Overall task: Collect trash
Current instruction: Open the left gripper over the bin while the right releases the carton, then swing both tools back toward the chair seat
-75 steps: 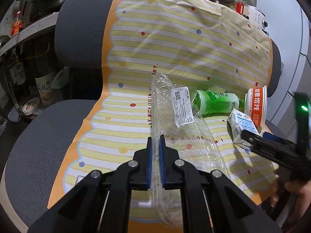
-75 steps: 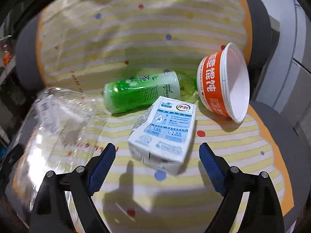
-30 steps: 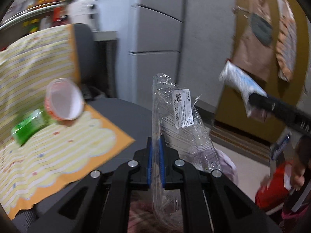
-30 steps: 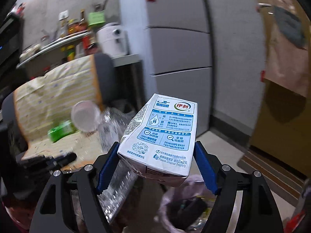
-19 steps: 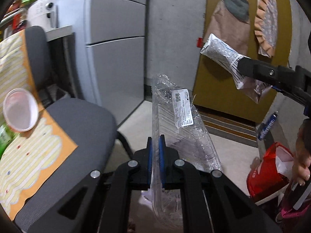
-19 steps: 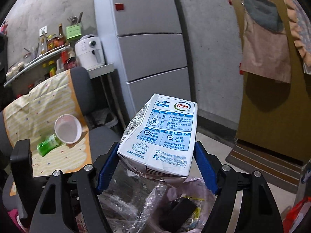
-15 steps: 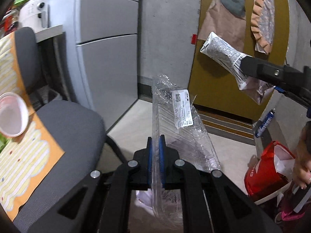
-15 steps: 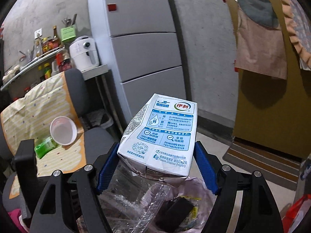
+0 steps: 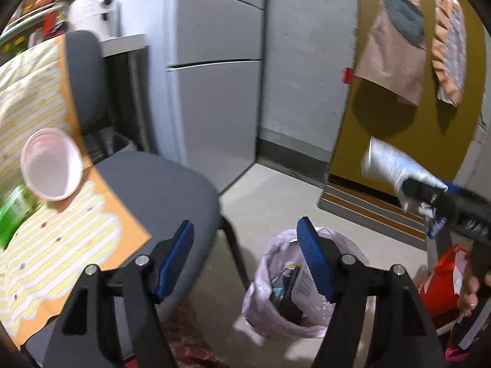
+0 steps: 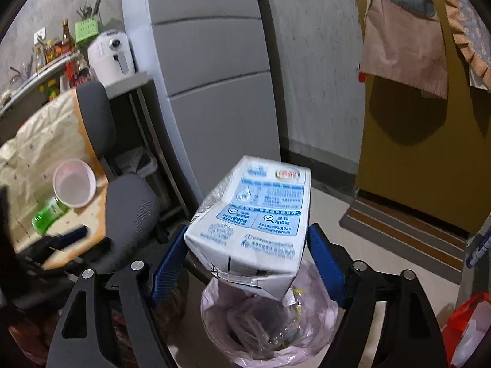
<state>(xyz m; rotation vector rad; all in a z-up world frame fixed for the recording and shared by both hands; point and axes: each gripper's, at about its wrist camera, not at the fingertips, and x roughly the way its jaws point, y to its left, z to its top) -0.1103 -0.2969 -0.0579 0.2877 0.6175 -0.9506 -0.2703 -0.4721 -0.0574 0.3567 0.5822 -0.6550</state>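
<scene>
My left gripper (image 9: 245, 256) is open and empty above the white-lined trash bin (image 9: 264, 309), which holds clear plastic and wrappers. My right gripper (image 10: 245, 260) is shut on a blue-and-white milk carton (image 10: 254, 224) and holds it just above the same bin (image 10: 214, 316). The carton also shows in the left wrist view (image 9: 389, 165), off to the right. A white and orange bowl (image 9: 50, 168) and a green bottle (image 9: 12, 211) lie on the striped cloth (image 9: 55, 245) on the grey chair (image 9: 165, 181).
A grey fridge (image 9: 214, 92) stands behind the chair. A brown door (image 9: 399, 128) and doormat (image 9: 368, 211) are at the right. A red bag (image 9: 442, 285) sits on the floor right of the bin. A shelf with bottles (image 10: 55, 55) is at far left.
My left gripper has opened and let go of the crushed clear bottle, which is no longer between the fingers. The right gripper has lowered the carton closer over the bin.
</scene>
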